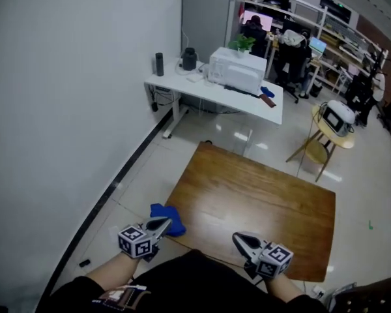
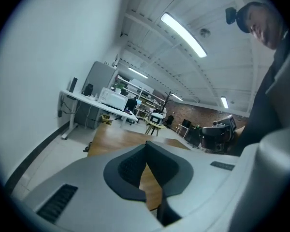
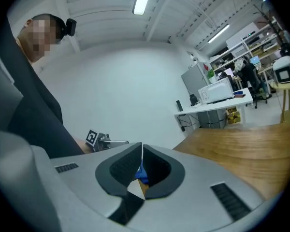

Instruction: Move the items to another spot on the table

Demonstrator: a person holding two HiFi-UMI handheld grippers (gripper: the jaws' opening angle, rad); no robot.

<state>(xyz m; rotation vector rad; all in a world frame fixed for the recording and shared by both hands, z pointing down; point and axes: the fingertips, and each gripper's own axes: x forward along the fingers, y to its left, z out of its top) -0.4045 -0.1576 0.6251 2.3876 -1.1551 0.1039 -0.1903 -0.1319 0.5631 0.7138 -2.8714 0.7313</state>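
A crumpled blue cloth (image 1: 167, 218) lies at the near-left corner of the brown wooden table (image 1: 260, 201). My left gripper (image 1: 166, 223) hovers right beside the cloth, jaws shut with nothing between them (image 2: 146, 145). My right gripper (image 1: 237, 237) is over the table's near edge, well to the right of the cloth and apart from it. Its jaws are shut too (image 3: 141, 146). In the right gripper view a bit of the blue cloth (image 3: 142, 174) shows through the slit below the fingertips, with the left gripper's marker cube (image 3: 92, 137) behind. I see no other item on the tabletop.
A white wall (image 1: 58, 122) runs along the left. Beyond the table stands a white desk (image 1: 212, 89) with a printer (image 1: 236, 70), a kettle and a dark bottle (image 1: 159, 64). A yellow stool (image 1: 326, 132) carrying a small monitor stands at the right. A person sits at a far desk.
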